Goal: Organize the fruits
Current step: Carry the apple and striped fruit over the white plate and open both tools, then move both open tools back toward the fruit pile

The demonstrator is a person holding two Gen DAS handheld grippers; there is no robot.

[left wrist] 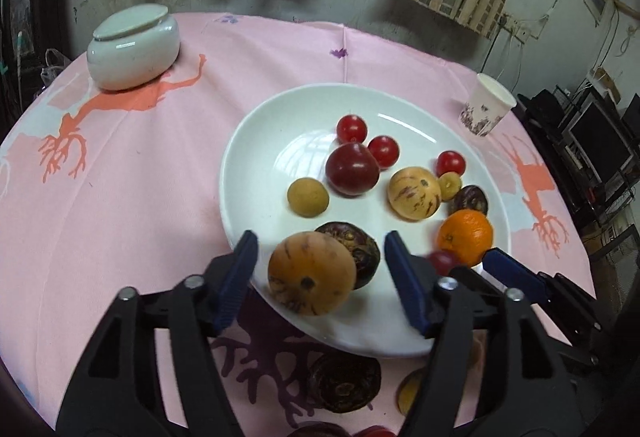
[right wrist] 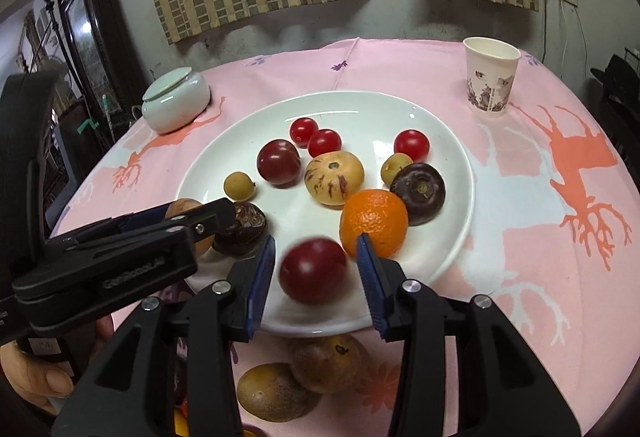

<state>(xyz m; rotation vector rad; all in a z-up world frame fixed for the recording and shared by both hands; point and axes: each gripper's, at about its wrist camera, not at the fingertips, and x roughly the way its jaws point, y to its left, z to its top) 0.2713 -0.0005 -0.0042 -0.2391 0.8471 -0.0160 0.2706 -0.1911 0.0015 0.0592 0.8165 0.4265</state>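
Two hand-held grippers, left (left wrist: 320, 273) and right (right wrist: 316, 273), both spread; one plate (right wrist: 400, 109); three cherry tomatoes (right wrist: 411, 145).

Raised lettering on the black body of the left gripper (right wrist: 224, 221), beside the plate (right wrist: 452, 237), seems to read "GenRobot.AI".

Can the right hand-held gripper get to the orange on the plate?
Probably yes. The orange sits just past the right hand-held gripper, but a red fruit lies between its open jaws.
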